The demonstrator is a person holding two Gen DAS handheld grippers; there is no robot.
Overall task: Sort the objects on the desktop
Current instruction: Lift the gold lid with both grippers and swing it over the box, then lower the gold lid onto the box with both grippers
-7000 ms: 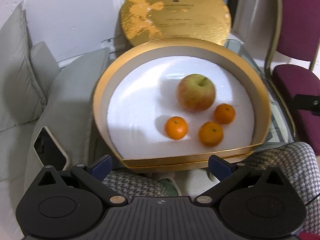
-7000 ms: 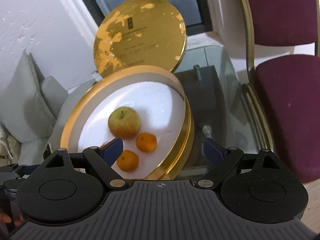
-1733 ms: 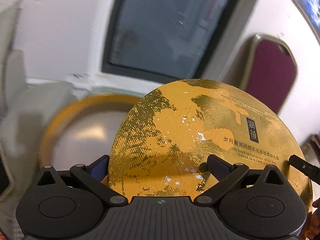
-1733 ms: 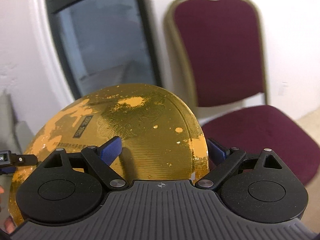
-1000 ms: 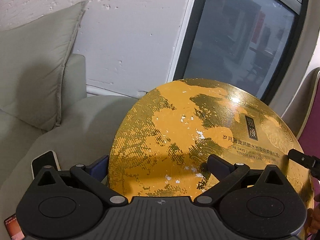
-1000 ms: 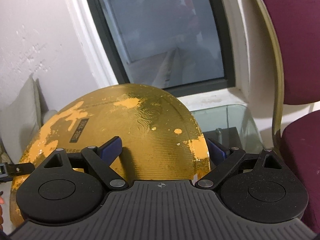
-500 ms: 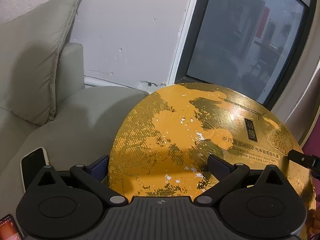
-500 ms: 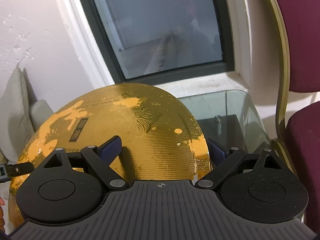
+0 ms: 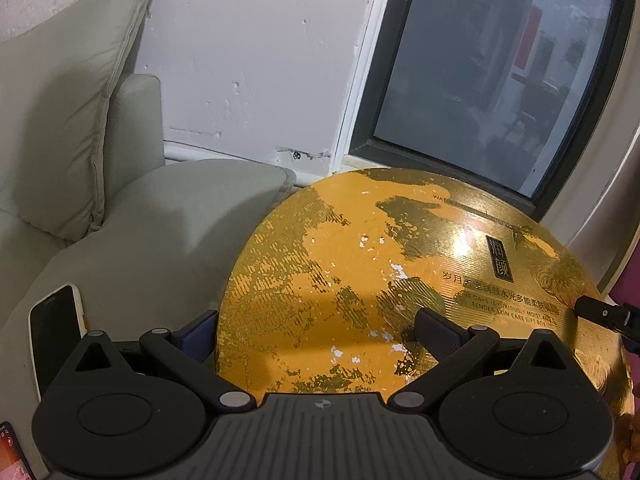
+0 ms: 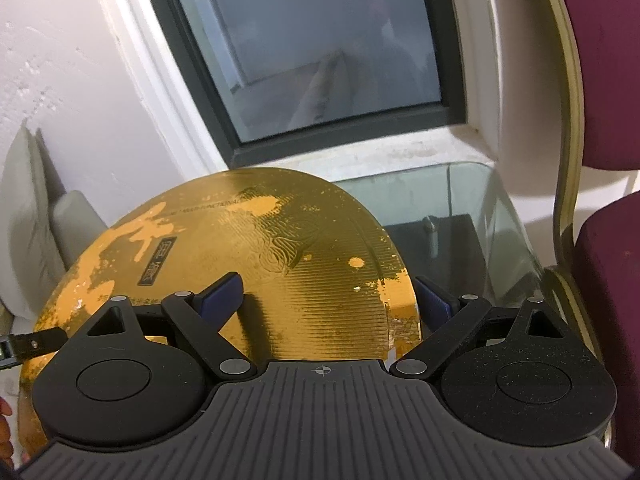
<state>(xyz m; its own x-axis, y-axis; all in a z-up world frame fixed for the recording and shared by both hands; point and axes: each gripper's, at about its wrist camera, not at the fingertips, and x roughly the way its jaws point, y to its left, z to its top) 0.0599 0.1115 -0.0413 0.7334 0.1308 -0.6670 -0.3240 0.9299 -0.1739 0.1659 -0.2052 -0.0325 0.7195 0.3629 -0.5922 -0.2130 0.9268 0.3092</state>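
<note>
1. Two grippers hold one round gold lid (image 9: 360, 280) between them, each at an edge of it
2. In the left wrist view the left gripper (image 9: 316, 332) has its jaws spread about the near left rim of the lid: one blue finger (image 9: 198, 330) sits just outside the rim, the other lies on the printed top face; whether they press the lid I cannot tell
3. In the right wrist view the right gripper (image 10: 328, 294) straddles the lid's right rim the same way, one finger (image 10: 222, 290) on the top face and the other just beyond the edge; its jaws are wide and actual clamping cannot be told
4. The lid is tilted, its worn gold top with a dark label (image 9: 500, 258) facing the cameras
5. Far behind it stand a white wall (image 9: 256, 60) and a dark-framed window (image 10: 320, 40)
6. A grey sofa cushion (image 9: 60, 120) is at left, with a phone (image 9: 52, 328) lying on the sofa arm near the left gripper
7. At right, a glass counter (image 10: 472, 200) and a maroon chair (image 10: 600, 60) stand beside the lid
</note>
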